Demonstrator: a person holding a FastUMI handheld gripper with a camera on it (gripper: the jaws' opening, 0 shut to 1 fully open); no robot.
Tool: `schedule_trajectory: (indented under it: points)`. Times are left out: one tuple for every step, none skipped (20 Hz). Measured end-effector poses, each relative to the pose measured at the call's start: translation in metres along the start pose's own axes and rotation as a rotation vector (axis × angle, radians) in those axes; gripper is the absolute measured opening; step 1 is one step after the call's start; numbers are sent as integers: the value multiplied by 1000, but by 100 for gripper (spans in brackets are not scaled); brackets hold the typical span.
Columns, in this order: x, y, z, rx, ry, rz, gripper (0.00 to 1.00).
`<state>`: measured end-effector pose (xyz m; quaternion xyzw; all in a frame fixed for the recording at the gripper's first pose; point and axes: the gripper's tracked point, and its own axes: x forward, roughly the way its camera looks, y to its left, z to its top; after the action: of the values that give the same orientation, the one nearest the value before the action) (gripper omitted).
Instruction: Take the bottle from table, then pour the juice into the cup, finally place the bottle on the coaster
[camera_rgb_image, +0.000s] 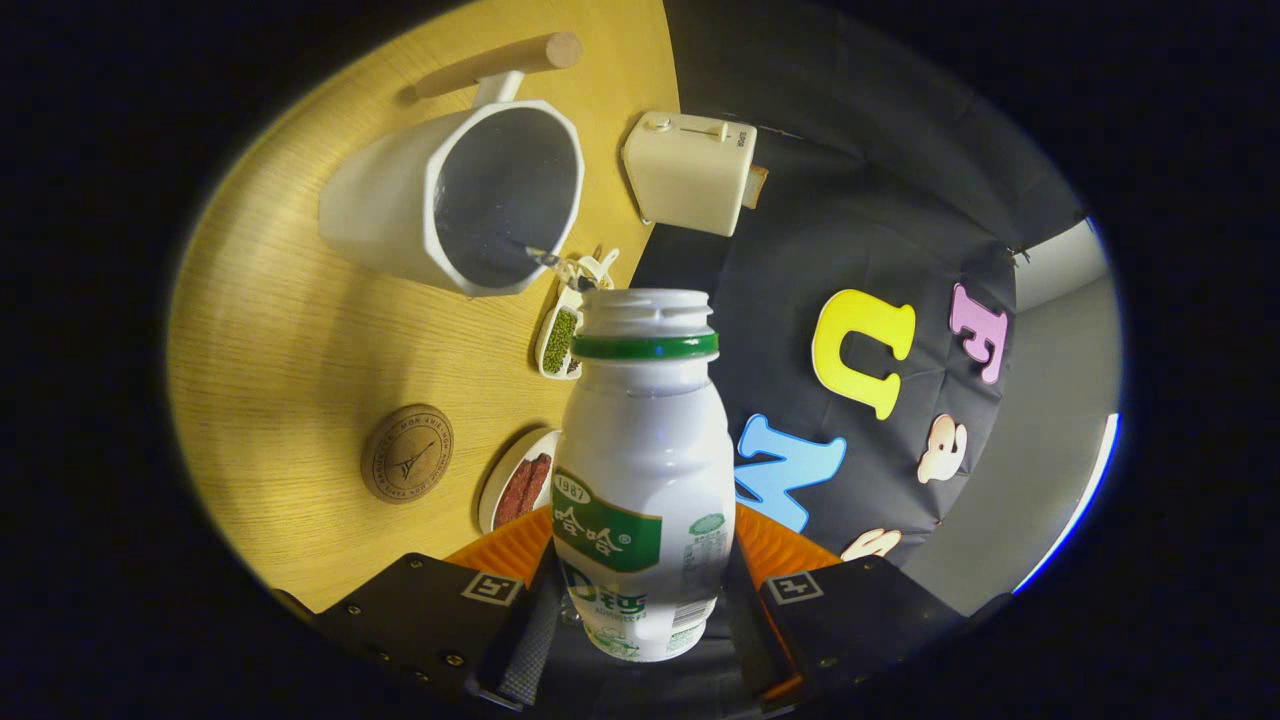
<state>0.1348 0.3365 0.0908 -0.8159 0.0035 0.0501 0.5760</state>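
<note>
While I hold the view tilted over the table (290, 330), the gripper (645, 600) has its fingers (500, 575) closed in on the lower body of the bottle (645, 470), one on each side, so the bottle sits gripped between them. It is a white plastic bottle with a green collar ring and an open threaded mouth, no cap on it. I will not read off its label; I can say that it is a green and white band with a small green round mark to its right and fine print low down that is too small for me to make out.

Just beyond the bottle's mouth lies a small white clip-like scoop (565, 335) holding green beans. Farther off to the left is the white cup (470, 200), a faceted mug with a wooden handle; its opening faces me and the inside looks grey. To the right of the cup, at the table's far edge, stands a cream toaster (690, 170) with a slider on top.

Nearer on the left, the round brown coaster (407, 453) lies flat, well apart from the bottle; it bears a tower emblem ringed with lettering I cannot read. Between coaster and bottle sits a small white dish (515, 480) with reddish-brown strips.
</note>
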Motion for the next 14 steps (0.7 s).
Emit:
schedule_trajectory:
  points:
    - [1,-1,1,-3,-1,-2,73]
    - [0,-2,1,-5,-1,0,73]
    - [0,-3,1,-9,0,-2,73]
    - [0,-4,2,-16,-1,-3,73]
    - [0,-4,3,-24,0,-2,73]
    - [1,-4,3,-28,-1,-4,73]
    - [0,-4,3,-33,0,-1,73]
    - [1,-5,4,-38,0,-1,73]
    - [0,-5,4,-44,0,-1,73]
    - [0,-6,4,-45,1,0,73]
    - [1,-5,4,-45,1,1,73]
    - [2,-5,4,-47,4,2,73]
    - [2,-4,4,-52,5,2,73]
    - [1,-4,4,-56,5,2,73]
